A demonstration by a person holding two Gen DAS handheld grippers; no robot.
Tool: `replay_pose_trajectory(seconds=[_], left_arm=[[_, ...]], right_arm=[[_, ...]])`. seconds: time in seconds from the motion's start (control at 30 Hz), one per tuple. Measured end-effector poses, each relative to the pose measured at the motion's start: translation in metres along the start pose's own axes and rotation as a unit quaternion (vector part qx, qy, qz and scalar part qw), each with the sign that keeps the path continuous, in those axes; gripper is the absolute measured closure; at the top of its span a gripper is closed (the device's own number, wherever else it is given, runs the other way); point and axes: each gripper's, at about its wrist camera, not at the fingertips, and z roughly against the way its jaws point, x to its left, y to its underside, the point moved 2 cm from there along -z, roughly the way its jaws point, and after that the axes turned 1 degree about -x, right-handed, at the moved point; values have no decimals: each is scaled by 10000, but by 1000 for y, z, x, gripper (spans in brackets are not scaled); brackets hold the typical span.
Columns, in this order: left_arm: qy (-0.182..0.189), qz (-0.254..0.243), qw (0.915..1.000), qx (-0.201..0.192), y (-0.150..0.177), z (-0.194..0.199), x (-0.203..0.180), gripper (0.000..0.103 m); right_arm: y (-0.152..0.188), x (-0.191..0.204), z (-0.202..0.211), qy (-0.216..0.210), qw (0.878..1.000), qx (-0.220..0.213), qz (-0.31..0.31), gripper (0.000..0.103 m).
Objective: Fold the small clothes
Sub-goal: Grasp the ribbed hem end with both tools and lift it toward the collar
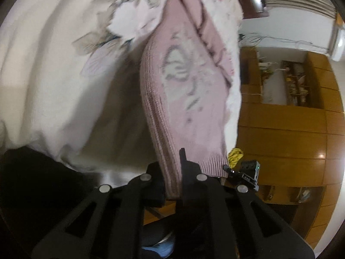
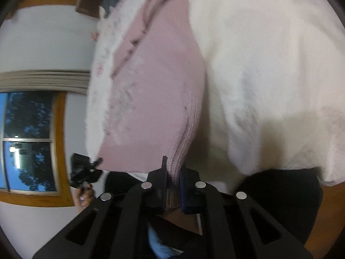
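Note:
A small pink knitted sweater [image 1: 187, 99] with a pale animal picture on its front is stretched out over a white floral bedspread [image 1: 54, 64]. My left gripper [image 1: 172, 179] is shut on its ribbed hem edge. In the right wrist view the same pink sweater [image 2: 155, 99] hangs in front of the camera, and my right gripper [image 2: 172, 185] is shut on another ribbed edge of it. Both views are blurred and tilted sideways. The other gripper [image 1: 248, 170] shows past the sweater's hem in the left wrist view.
White fluffy bedding [image 2: 269, 75] fills the right wrist view. Wooden cabinets and shelves [image 1: 291, 108] stand beyond the bed. A window with a wooden frame [image 2: 32, 140] is at the left. A hand [image 2: 85, 196] holds the other gripper [image 2: 83, 170].

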Motion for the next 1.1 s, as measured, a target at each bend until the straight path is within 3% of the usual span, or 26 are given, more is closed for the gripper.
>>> replay_pose_trajectory(seconds=[0.27, 0.6, 0.77, 1.1], left_arm=[[695, -257, 9961, -470, -21, 32, -59, 95], [748, -341, 9940, -722, -97, 37, -102, 95], [406, -128, 9950, -900, -163, 17, -104, 95], [-241, 220, 9971, -695, -284, -53, -83, 95]], right_arm=[[-34, 38, 43, -733, 9955, -590, 122, 95], [-105, 81, 56, -821, 9913, -987, 277, 95], [-162, 83, 44, -621, 9919, -1104, 130, 95], [-278, 65, -15, -36, 9960, -885, -143, 95]])
